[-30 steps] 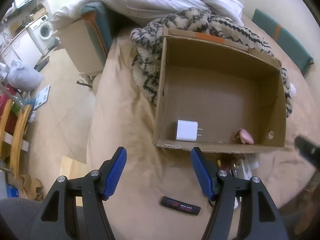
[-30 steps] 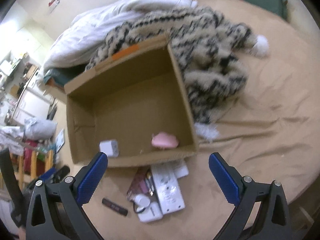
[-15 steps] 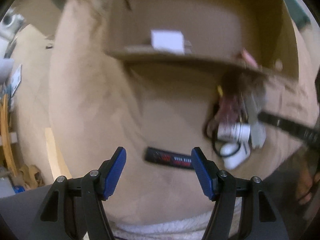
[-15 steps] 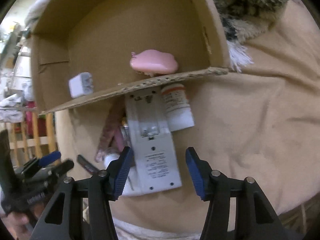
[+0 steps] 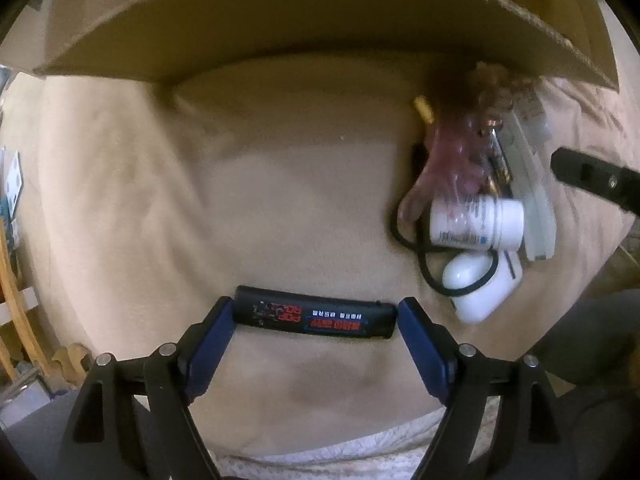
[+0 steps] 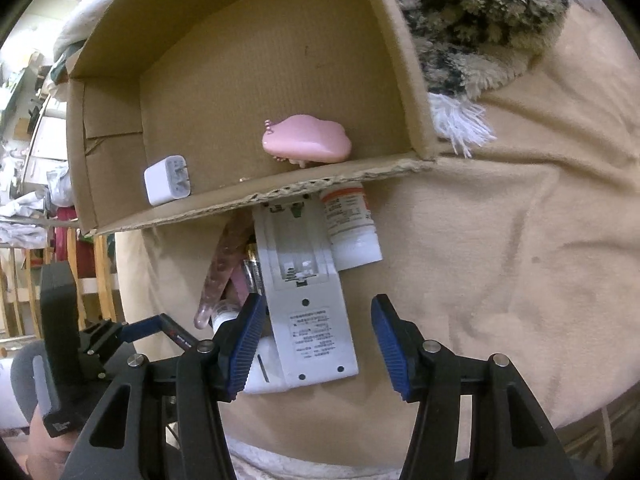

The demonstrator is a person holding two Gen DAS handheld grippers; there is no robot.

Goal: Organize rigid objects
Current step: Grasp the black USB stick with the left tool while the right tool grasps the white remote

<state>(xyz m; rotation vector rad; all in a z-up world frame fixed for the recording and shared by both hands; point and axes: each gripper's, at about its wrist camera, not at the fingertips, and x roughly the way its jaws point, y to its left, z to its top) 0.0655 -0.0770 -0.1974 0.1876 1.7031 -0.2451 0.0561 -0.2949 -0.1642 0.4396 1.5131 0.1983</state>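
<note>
A black bar with red print [image 5: 316,317] lies on the tan bed sheet [image 5: 260,200]. My left gripper [image 5: 316,312] points down over it, its jaws opening, one blue fingertip [image 5: 218,320] at each end of the bar. My right gripper [image 6: 318,308] is open astride a white remote [image 6: 312,320] that lies back up with its battery bay bare; a gap shows at the right fingertip [image 6: 386,332]. The cardboard box [image 6: 280,196] just beyond holds a white charger [image 6: 166,180] and a pink cloud-shaped thing [image 6: 308,144].
Beside the remote lie a white pill bottle [image 5: 476,222], a white earbud case [image 5: 466,276], a black cord [image 5: 424,264], a pink translucent piece [image 6: 220,268] and an orange-banded tube [image 6: 352,228]. A fuzzy patterned blanket [image 6: 472,20] lies right of the box.
Both grippers have come down close to the bed. The left one now straddles the black bar with wider jaws. The right jaws have narrowed from wide open around the remote.
</note>
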